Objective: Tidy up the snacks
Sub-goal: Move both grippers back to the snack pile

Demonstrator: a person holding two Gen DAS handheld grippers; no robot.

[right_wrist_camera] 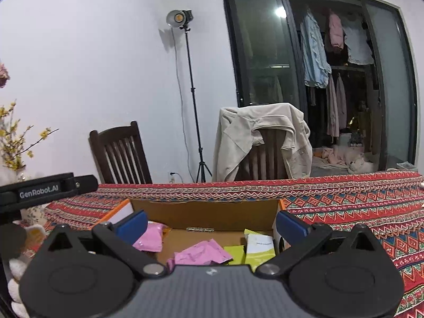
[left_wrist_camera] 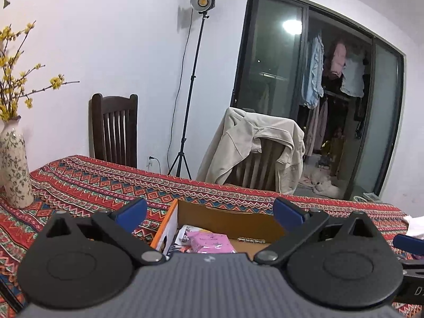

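We read "GenRobot.AI" in pale letters on the black body of the left gripper (right_wrist_camera: 39,189), seen at the far left of the right wrist view. In the left wrist view, a lone "D" shows on a black part (left_wrist_camera: 413,290) at the right edge. Print on the snack packets in the cardboard box (right_wrist_camera: 206,212) is too small to read.

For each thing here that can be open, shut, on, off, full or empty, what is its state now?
left gripper: open, holding nothing.
right gripper: open, holding nothing.
cardboard box: open on top, partly filled with pink packets and yellow-green packets.
studio lamp: on.
sliding glass door: partly open.
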